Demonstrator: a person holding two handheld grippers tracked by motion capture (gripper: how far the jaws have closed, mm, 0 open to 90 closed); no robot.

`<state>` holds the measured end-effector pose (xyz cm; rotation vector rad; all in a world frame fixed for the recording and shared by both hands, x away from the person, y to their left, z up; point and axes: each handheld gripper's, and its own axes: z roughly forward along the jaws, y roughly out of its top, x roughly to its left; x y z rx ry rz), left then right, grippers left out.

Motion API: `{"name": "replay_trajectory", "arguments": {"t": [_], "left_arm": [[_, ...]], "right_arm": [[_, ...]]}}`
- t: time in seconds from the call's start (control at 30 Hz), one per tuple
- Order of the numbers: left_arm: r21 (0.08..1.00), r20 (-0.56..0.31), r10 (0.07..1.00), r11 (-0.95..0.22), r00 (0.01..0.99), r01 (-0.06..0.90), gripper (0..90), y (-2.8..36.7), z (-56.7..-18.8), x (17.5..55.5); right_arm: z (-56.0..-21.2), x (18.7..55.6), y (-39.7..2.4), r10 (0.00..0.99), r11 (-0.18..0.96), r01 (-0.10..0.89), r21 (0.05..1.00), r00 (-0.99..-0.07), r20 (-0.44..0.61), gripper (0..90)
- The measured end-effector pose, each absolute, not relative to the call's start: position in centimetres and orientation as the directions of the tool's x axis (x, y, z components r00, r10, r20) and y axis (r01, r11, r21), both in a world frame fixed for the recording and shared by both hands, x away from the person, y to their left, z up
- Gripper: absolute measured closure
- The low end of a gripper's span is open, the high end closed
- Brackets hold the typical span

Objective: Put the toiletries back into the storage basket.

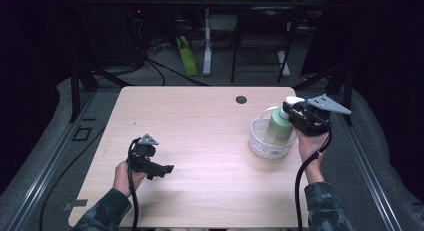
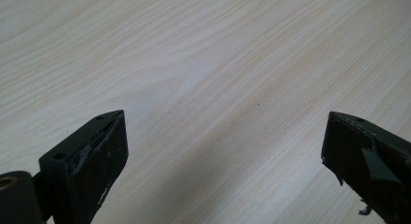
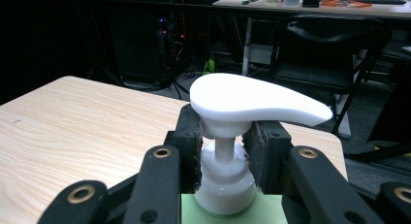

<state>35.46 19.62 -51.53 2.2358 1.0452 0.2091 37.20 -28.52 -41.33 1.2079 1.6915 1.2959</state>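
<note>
I'm clamping the right claw (image 3: 224, 151) on the pump bottle (image 1: 279, 127) neck, lowering straight into the basket (image 1: 260, 141); left claw (image 2: 223, 156) is gaping wide.

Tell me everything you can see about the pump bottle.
The pump bottle has a pale green body and a white pump head with a long flat spout, plastic by the look. It stands upright inside the white basket near the table's right edge. The right gripper is shut on its white collar just under the spout.
</note>
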Motion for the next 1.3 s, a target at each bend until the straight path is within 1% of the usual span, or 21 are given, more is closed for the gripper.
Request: {"name": "replay_trajectory", "arguments": {"t": [0.2,0.3,0.5,0.53,0.6,0.7,0.73,0.87,1.1,1.3], "left_arm": [[0.616,-0.120,0.723,-0.483,0.680,0.622,2.7,19.3,-51.6,35.5],[0.622,-0.127,0.730,-0.469,0.672,0.627,2.7,19.3,-51.5,35.4],[0.622,-0.126,0.728,-0.472,0.674,0.625,2.7,19.3,-51.5,35.4],[0.622,-0.123,0.726,-0.474,0.676,0.623,2.7,19.3,-51.5,35.4],[0.621,-0.127,0.726,-0.473,0.675,0.625,2.7,19.3,-51.5,35.5],[0.619,-0.125,0.724,-0.477,0.678,0.623,2.7,19.3,-51.5,35.5],[0.617,-0.125,0.725,-0.478,0.678,0.625,2.7,19.3,-51.5,35.5],[0.622,-0.129,0.724,-0.473,0.677,0.624,2.6,19.2,-51.5,35.5],[0.623,-0.124,0.725,-0.474,0.677,0.622,2.6,19.4,-51.3,35.5],[0.626,-0.113,0.727,-0.477,0.677,0.617,2.6,19.4,-51.2,35.3]], "right_arm": [[-41.1,37.2,-28.4,0.942,0.075,0.277,0.958,-0.336,0.023,67.5],[-40.9,37.2,-28.4,0.942,0.066,0.288,0.955,-0.333,0.035,64.2],[-40.5,37.3,-28.1,0.939,0.059,0.333,0.941,-0.337,0.061,53.4],[-40.4,37.2,-28.1,0.941,0.059,0.341,0.938,-0.333,0.062,49.9],[-40.3,37.3,-28.1,0.942,0.052,0.358,0.932,-0.327,0.073,46.4],[-39.9,37.2,-28.0,0.943,0.060,0.383,0.922,-0.324,0.073,38.8],[-39.6,37.2,-28.0,0.942,0.065,0.399,0.914,-0.327,0.076,35.0],[-39.1,37.0,-28.0,0.943,0.070,0.436,0.897,-0.322,0.083,26.7],[-39.1,36.2,-28.3,0.940,0.084,0.472,0.878,-0.329,0.087,17.7],[-39.1,35.1,-28.3,0.933,0.098,0.487,0.868,-0.349,0.091,13.6]]}}
